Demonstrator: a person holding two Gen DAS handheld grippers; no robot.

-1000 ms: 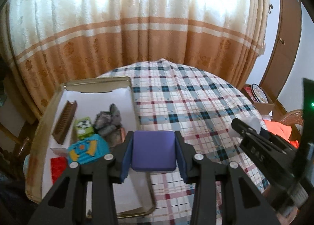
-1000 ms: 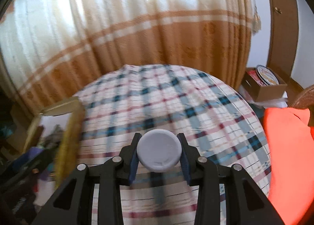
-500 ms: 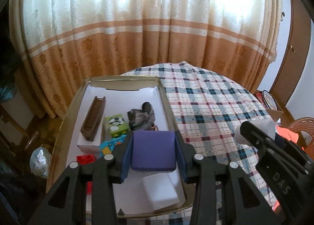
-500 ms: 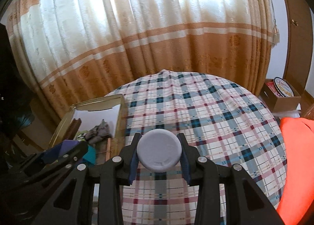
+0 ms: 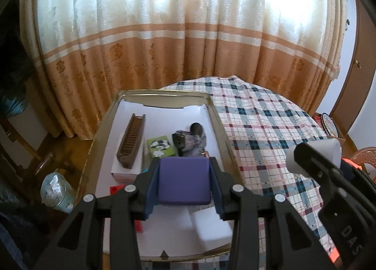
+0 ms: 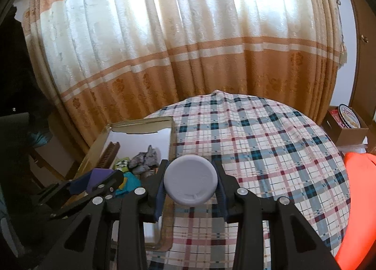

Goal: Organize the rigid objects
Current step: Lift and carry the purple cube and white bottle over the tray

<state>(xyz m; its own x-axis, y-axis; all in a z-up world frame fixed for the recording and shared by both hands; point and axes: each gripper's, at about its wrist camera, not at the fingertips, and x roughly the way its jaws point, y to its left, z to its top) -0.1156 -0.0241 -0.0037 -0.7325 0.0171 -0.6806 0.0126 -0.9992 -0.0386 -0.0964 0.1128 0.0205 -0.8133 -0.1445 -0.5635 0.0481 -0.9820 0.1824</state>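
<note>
Over the gold tray (image 5: 221, 126), the left gripper (image 5: 183, 181) clamps a purple block (image 5: 183, 184) directly above the tray's white liner. To its right, above the checked cloth (image 6: 270, 147), the right gripper (image 6: 190, 184) squeezes a white round tub (image 6: 190, 183); the tray lies to that gripper's left, so the left hand is nearer.

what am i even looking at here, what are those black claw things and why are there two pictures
Those are two hand-held grippers; a person carries one in each hand, and each has a camera looking along its fingers. So there are two pictures of one scene.

In the left camera's view, the left gripper is shut on a purple block above a gold tray that holds a brown comb, a green box and a grey toy.

In the right camera's view, the right gripper is shut on a white round lid over the checked tablecloth.
</note>
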